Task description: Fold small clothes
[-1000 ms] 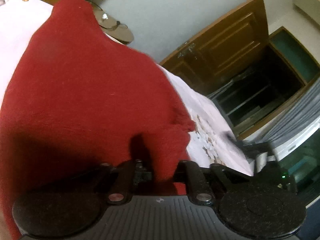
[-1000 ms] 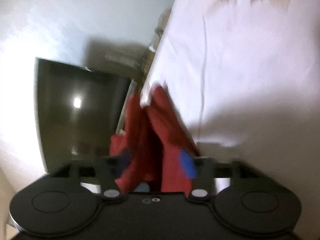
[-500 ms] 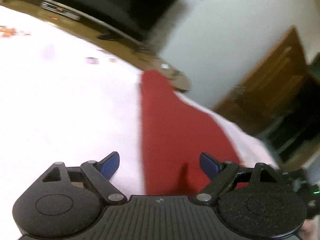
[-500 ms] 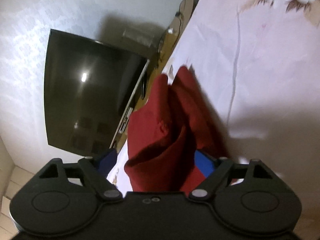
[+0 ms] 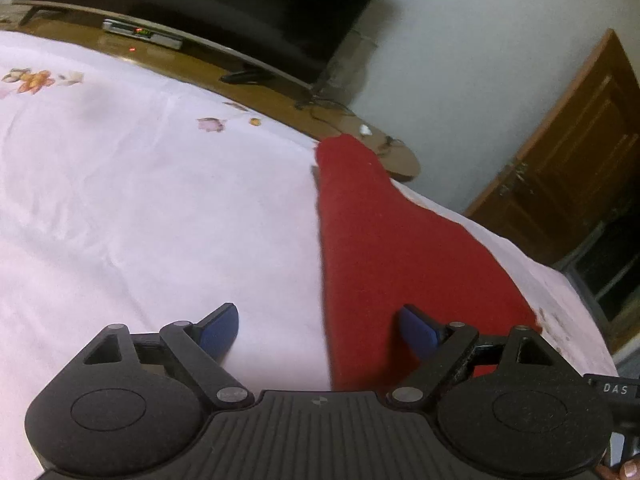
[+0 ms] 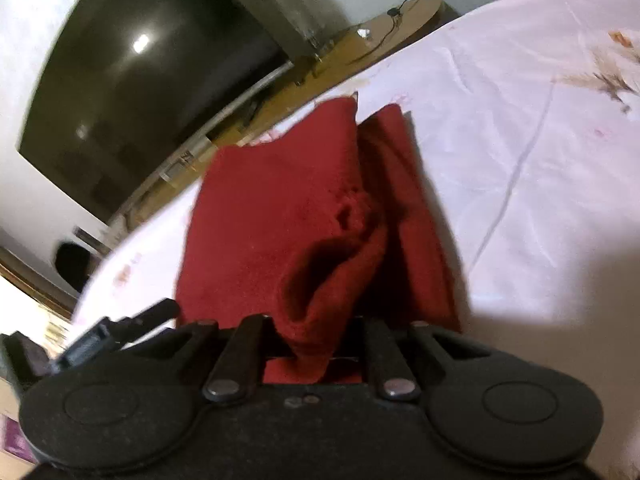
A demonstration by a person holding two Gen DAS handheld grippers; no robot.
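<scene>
White bedsheet with faded flowers covers the bed, and a dark television stands beyond it. On that sheet lies the red garment, stretched out. The left tongs hang spread wide over its near edge, gripping nothing, while the right tongs, having just closed, are clenched on a bunched fold of it.

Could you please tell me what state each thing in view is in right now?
Left hand-held gripper: open, nothing between the pads.
Right hand-held gripper: jaws have just closed, shut on a bunched edge of the red cloth.
Red cloth: lying on the bedsheet, partly folded, near edge gathered up.
Bedsheet: spread flat, lightly creased.
Television: screen dark.
Wooden door: closed.
</scene>
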